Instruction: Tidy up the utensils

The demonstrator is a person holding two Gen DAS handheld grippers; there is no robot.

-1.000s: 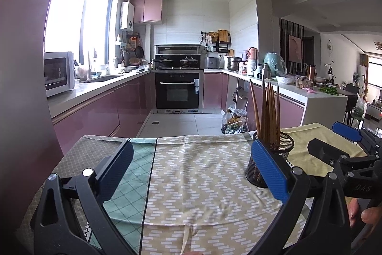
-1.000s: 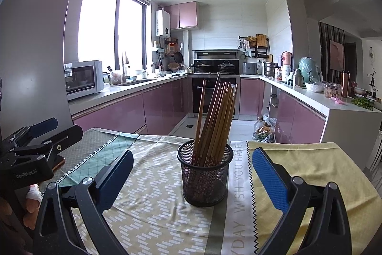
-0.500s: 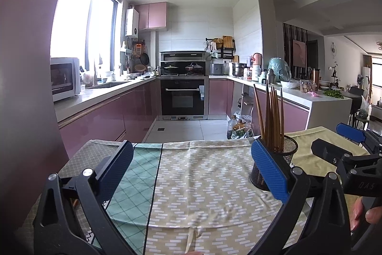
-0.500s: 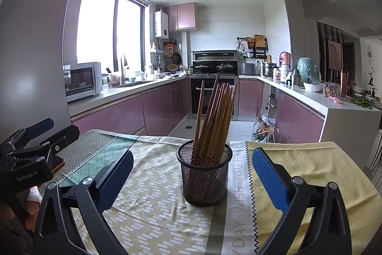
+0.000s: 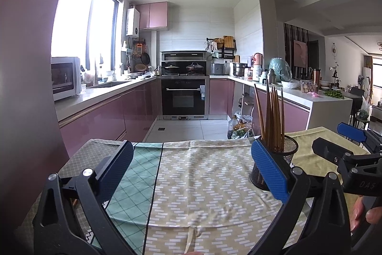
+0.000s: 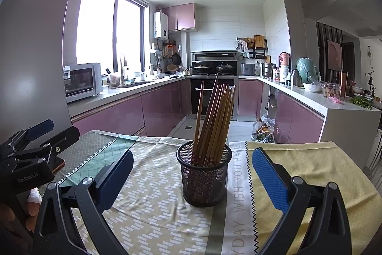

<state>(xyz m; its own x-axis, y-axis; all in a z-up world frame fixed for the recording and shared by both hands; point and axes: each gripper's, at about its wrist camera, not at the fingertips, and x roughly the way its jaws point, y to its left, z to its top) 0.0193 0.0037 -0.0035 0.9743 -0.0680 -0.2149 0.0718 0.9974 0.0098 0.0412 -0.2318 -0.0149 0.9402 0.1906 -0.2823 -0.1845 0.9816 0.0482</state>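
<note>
A black mesh cup (image 6: 204, 175) stands upright on the patterned tablecloth (image 6: 152, 212) and holds several brown chopsticks (image 6: 213, 121). My right gripper (image 6: 191, 173) is open and empty, its blue pads to either side of the cup and a little nearer me. In the left wrist view the cup (image 5: 286, 154) sits at the right, partly behind my right pad, with the chopsticks (image 5: 271, 116) sticking up. My left gripper (image 5: 191, 169) is open and empty above the cloth (image 5: 203, 183), left of the cup. Each gripper shows at the edge of the other's view.
The table's far edge (image 5: 191, 141) drops to the kitchen floor. A reddish-brown flat object (image 6: 58, 165) lies on the cloth under the left gripper. A yellow cloth section (image 6: 310, 171) covers the table's right side. Pink cabinets and an oven (image 5: 183, 97) stand beyond.
The left gripper's view has shifted slightly left and tilted up, so the cup sits a bit further right in it. The right gripper has barely moved. Both stayed open.
</note>
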